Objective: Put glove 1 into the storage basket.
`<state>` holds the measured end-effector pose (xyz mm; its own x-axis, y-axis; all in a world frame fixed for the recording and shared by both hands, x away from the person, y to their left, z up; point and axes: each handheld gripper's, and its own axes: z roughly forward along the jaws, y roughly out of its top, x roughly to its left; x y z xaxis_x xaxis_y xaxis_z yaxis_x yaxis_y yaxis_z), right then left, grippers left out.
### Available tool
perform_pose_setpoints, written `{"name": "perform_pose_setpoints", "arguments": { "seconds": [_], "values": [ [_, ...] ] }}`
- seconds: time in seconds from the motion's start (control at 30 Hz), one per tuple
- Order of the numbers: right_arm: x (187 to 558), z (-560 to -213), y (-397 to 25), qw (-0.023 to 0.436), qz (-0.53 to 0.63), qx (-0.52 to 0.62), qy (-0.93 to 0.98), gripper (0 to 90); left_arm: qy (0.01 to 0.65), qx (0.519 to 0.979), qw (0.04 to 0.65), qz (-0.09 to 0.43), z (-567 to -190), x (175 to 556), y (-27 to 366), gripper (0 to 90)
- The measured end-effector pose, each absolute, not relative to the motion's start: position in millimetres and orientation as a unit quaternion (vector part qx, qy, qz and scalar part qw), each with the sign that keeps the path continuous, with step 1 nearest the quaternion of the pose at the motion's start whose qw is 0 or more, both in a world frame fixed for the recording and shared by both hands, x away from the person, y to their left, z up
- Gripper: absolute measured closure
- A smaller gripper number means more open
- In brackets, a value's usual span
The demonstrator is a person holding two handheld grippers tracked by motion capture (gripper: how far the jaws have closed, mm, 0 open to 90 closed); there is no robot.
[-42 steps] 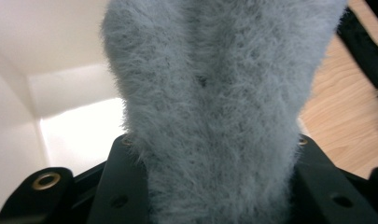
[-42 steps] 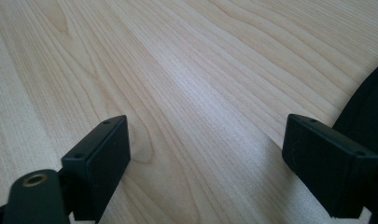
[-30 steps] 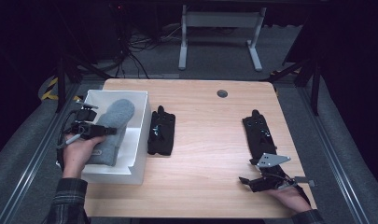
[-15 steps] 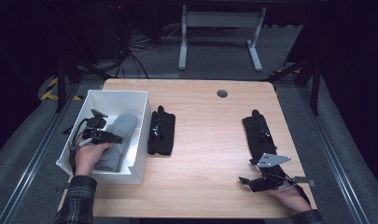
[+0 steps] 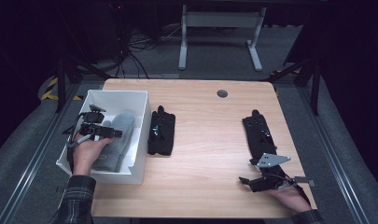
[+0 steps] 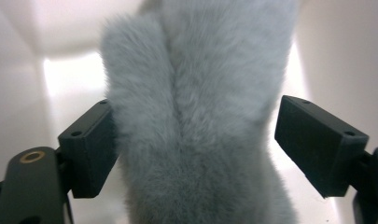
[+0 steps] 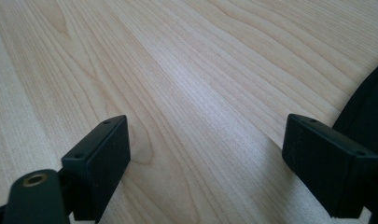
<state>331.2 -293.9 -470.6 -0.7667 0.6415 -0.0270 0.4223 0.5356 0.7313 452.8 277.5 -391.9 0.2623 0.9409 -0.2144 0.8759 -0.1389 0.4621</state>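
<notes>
Lowered into the white bin (image 5: 139, 135), grey glove (image 6: 196, 116) lies between spread jaws.

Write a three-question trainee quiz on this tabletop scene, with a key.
1. True or false: the left gripper has its jaws wide apart around the grey furry item.
2. What holds the grey furry item? A) the white bin B) a wire basket C) a drawer
3. How many black gloves lie on the wooden table?

Key: 1 true, with a gap showing at the right jaw in the left gripper view. 2 A. 3 two: the black glove beside the bin and the black glove near the right gripper.
</notes>
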Motion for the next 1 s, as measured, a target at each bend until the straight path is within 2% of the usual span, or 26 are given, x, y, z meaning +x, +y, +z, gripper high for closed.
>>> {"name": "perform_pose_setpoints", "arguments": {
  "seconds": [0.5,1.0],
  "values": [
    [331,-471,-294,0.148,0.371,0.308,0.864,15.9,0.543,0.768,0.33,0.084,-333,435,254,16.5],
    [331,-471,-294,0.148,0.37,0.309,0.863,16.0,0.466,0.801,0.368,0.074,-306,411,207,15.7]
  ]
}}
